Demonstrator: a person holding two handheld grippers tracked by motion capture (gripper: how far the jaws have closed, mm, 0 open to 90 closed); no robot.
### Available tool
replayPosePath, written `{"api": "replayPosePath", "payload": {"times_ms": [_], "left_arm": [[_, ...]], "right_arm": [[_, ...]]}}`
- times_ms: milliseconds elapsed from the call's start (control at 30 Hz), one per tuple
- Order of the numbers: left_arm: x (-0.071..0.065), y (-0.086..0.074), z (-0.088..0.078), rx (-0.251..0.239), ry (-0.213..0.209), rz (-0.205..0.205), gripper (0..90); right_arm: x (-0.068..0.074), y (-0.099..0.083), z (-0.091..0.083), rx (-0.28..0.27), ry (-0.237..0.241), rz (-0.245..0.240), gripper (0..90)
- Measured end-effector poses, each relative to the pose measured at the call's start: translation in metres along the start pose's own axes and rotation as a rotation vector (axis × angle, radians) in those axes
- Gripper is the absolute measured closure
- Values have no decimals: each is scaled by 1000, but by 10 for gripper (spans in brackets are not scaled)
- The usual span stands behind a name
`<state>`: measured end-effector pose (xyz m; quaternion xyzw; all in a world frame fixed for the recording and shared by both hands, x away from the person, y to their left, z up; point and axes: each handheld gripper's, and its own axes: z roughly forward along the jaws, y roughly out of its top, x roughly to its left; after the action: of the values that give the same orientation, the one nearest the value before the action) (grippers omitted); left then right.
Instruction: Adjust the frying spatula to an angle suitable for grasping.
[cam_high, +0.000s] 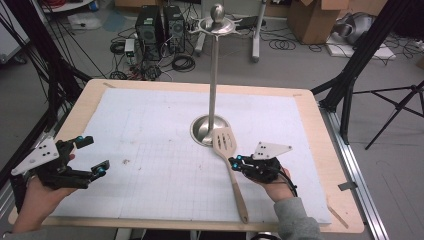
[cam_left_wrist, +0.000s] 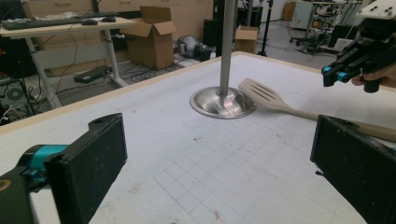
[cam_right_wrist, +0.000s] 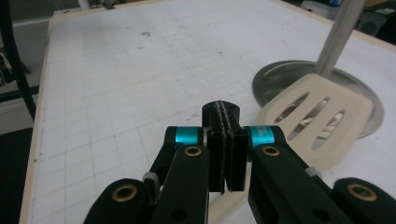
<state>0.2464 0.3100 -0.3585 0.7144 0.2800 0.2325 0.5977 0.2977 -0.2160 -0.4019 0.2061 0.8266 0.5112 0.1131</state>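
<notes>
The right gripper (cam_high: 235, 161) hangs low over the white gridded mat (cam_high: 150, 150), its two black jaws pressed flat together with nothing between them, as the right gripper view (cam_right_wrist: 223, 140) shows plainly. Just beside its closed tips, on the side toward the table's middle, lies the pale wooden slotted spatula (cam_high: 229, 165); whether the tips touch the handle cannot be told. From this gripper the spatula's long handle runs back toward the person's edge of the table, while its slotted blade (cam_right_wrist: 315, 119) lies just ahead and to the right in the gripper's own view, overlapping the rim of the round polished steel base (cam_right_wrist: 280, 77). That base carries a tall steel post (cam_high: 214, 75), which stands upright a little farther from the gripper than the blade and ends in a ringed top with a ball.

Well apart, near the mat's left edge, the left gripper (cam_high: 90, 156) is held in the person's hand with its jaws spread wide and empty. In its own view (cam_left_wrist: 219, 158) the bare mat lies between the jaws, the steel base (cam_left_wrist: 223, 101) and spatula (cam_left_wrist: 266, 95) sit farther ahead, and the right gripper (cam_left_wrist: 338, 74) shows beyond at the upper right.

The light wooden table (cam_high: 325, 150) borders the mat on every side.
</notes>
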Motion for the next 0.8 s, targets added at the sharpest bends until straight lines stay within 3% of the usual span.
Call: {"api": "replayPosePath", "payload": {"times_ms": [167, 533, 800], "left_arm": [[0, -1, 0, 8, 2, -1, 41], [0, -3, 1, 17, 1, -6, 41], [0, -6, 2, 32, 6, -11, 41]], "right_arm": [[-1, -4, 7, 11, 5, 17, 897], [-2, -12, 23, 102, -12, 26, 898], [-5, -16, 31, 131, -15, 22, 897]]}}
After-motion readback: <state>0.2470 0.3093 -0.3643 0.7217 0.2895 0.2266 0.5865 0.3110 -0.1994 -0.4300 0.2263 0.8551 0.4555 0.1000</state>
